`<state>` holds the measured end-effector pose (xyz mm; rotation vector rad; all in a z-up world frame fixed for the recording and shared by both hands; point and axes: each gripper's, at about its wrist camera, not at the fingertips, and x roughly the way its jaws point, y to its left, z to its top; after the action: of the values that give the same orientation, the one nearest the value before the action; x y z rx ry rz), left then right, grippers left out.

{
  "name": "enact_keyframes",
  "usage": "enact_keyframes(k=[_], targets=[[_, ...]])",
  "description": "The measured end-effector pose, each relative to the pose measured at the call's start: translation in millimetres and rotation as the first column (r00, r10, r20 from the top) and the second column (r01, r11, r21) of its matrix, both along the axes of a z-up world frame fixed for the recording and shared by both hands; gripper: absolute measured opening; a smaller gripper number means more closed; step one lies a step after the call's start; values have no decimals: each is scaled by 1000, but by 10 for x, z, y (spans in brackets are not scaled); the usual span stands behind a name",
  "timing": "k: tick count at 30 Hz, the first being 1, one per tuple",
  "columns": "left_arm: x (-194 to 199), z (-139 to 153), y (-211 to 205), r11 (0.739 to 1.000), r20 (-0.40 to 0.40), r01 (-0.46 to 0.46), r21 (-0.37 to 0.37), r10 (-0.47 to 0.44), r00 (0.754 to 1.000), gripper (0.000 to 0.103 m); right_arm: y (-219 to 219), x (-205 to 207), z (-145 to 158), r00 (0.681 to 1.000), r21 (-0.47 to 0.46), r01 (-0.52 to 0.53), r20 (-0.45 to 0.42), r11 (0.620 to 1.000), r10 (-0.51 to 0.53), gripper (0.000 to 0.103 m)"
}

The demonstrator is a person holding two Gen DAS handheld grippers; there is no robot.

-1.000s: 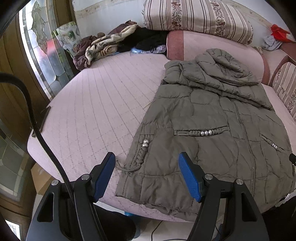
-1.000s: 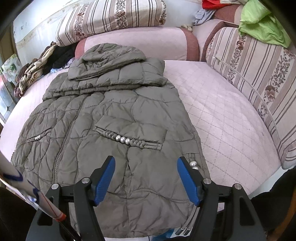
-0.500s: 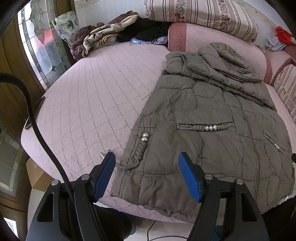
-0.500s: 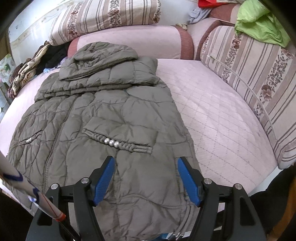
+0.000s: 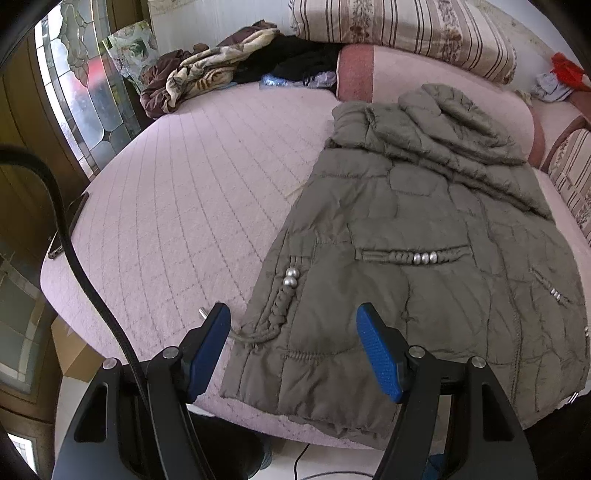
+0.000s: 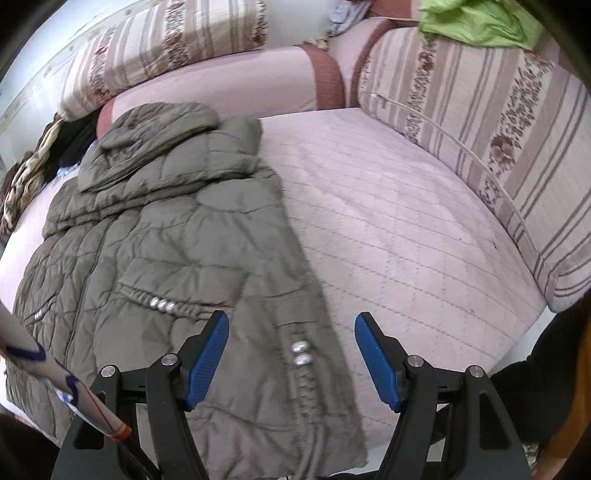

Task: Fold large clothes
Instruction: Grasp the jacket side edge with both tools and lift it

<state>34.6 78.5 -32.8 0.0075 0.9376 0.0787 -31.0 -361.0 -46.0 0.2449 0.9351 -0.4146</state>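
Currently the jacket (image 5: 424, 266) lies flat on the bed (image 5: 177, 206), its hem corners directly beneath each claw: left claw (image 5: 293, 350) and right claw (image 6: 291, 356) both stand wide open, empty. Being padded, soft and probably light but bulky, it should compress readily. Take hold at the hem corners, pinching through the full thickness.

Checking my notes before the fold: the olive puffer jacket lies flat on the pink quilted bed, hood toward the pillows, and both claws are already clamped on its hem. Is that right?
Not quite. The jacket lies flat on the bed, hood toward the pillows, but neither claw grips it. The left wrist view shows the left claw open above the hem corner; the right wrist view shows the right claw open too.
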Motion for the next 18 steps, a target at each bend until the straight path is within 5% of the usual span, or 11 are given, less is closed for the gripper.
enact_keyframes(k=[6, 12, 16, 18], targets=[[221, 40, 313, 995, 16, -13, -104, 15, 1000, 70, -492, -65, -126, 996, 147, 82, 5, 986, -84, 81], [719, -227, 700, 949, -79, -27, -314, 3, 997, 70, -978, -2, -445, 991, 351, 129, -23, 928, -129, 82], [1006, -554, 835, 851, -173, -35, -524, -66, 983, 70, -1074, 51, -617, 992, 477, 116, -18, 871, -123, 82], [1116, -755, 853, 769, -211, -37, -638, -128, 969, 70, -1079, 77, -622, 993, 509, 94, 10, 856, -115, 84]])
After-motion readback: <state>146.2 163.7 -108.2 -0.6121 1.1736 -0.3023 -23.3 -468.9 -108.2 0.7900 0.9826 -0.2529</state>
